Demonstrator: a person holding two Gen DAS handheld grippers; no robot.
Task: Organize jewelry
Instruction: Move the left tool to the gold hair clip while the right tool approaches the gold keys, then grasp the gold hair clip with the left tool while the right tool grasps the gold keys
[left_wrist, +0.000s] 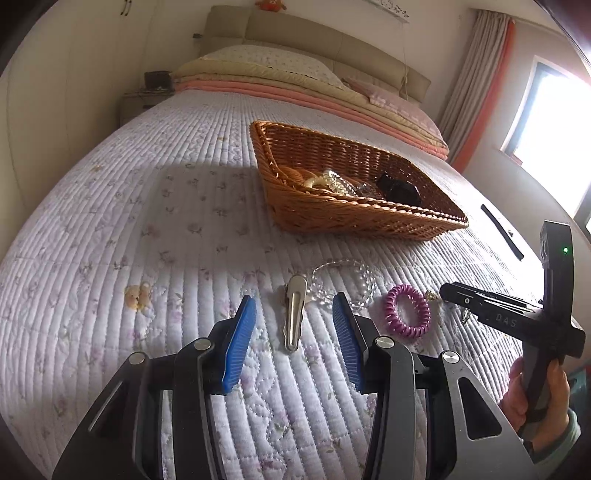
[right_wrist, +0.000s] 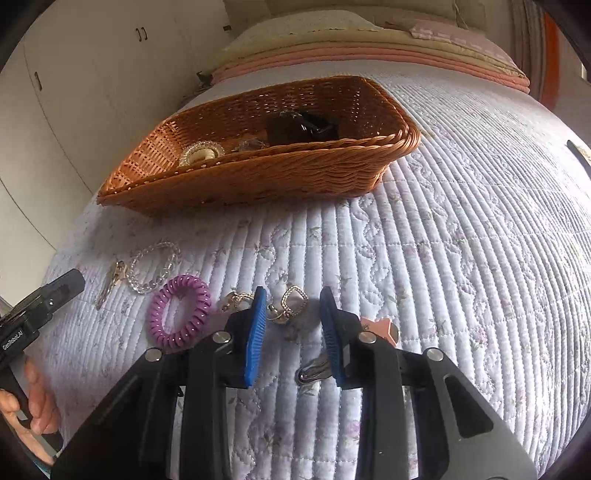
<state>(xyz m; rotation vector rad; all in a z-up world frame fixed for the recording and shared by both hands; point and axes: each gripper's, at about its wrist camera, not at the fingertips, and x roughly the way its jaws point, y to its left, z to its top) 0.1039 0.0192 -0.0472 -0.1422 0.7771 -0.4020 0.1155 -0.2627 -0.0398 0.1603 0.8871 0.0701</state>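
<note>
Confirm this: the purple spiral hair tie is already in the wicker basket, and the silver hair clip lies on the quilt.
Not quite. The purple spiral hair tie lies on the quilt, outside the wicker basket; the left wrist view shows it. The silver hair clip does lie on the quilt.

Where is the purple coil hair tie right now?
The hair tie lies on the quilt in front of the basket, between the clear bead bracelet and the gold earrings, just left of the right gripper.
</note>
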